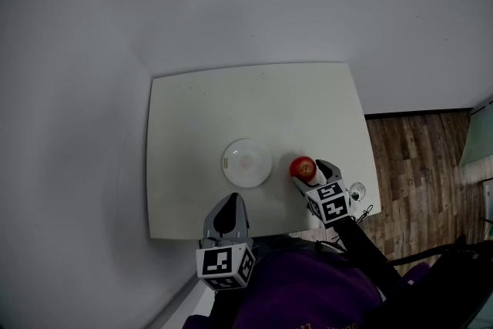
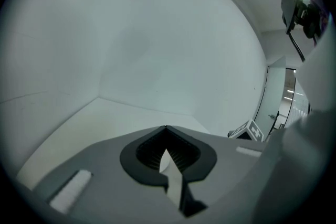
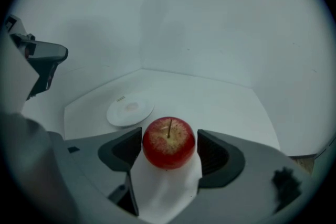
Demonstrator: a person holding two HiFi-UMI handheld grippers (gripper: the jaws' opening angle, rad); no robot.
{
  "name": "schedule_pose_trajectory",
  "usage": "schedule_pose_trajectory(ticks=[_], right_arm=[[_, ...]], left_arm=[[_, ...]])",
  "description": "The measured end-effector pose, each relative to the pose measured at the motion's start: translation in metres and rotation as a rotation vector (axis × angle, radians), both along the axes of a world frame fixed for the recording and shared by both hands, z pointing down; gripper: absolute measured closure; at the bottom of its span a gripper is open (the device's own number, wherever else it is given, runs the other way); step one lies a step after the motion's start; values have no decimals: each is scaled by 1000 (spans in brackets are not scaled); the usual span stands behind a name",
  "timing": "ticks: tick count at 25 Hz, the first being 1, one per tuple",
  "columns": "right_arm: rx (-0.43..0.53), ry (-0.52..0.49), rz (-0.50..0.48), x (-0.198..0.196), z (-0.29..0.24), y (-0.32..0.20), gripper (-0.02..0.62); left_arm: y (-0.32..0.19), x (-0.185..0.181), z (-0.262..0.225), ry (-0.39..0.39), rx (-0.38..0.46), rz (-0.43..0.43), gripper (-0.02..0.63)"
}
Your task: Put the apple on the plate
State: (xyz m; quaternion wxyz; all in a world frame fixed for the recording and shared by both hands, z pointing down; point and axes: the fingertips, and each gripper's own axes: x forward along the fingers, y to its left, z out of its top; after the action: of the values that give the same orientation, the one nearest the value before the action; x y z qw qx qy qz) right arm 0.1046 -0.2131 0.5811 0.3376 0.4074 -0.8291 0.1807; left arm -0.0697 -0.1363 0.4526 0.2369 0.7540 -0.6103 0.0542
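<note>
A red apple stands stem up on the white table, right of a white plate. My right gripper is at the apple from the near side. In the right gripper view the apple sits between the two dark pads of the right gripper. The jaws are open, with a narrow gap showing at the right pad. The plate lies beyond, to the left. My left gripper hovers at the table's near edge, below the plate, with nothing in it. In its own view the left gripper has its tips together.
The table fills a corner between two pale walls. Wooden floor lies past its right edge. A small round clear object sits near the table's right front corner. A purple sleeve shows at the bottom of the head view.
</note>
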Motion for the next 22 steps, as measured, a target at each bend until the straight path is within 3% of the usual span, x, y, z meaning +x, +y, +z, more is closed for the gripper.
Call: schedule_pose_trajectory(ticks=[14, 22], right_arm=[[-32, 18, -22, -3, 4, -3, 273], [-1, 20, -29, -6, -4, -8, 273]], left_arm=[[-1, -10, 1, 9, -5, -16, 601], [-2, -17, -1, 2, -2, -25, 601]])
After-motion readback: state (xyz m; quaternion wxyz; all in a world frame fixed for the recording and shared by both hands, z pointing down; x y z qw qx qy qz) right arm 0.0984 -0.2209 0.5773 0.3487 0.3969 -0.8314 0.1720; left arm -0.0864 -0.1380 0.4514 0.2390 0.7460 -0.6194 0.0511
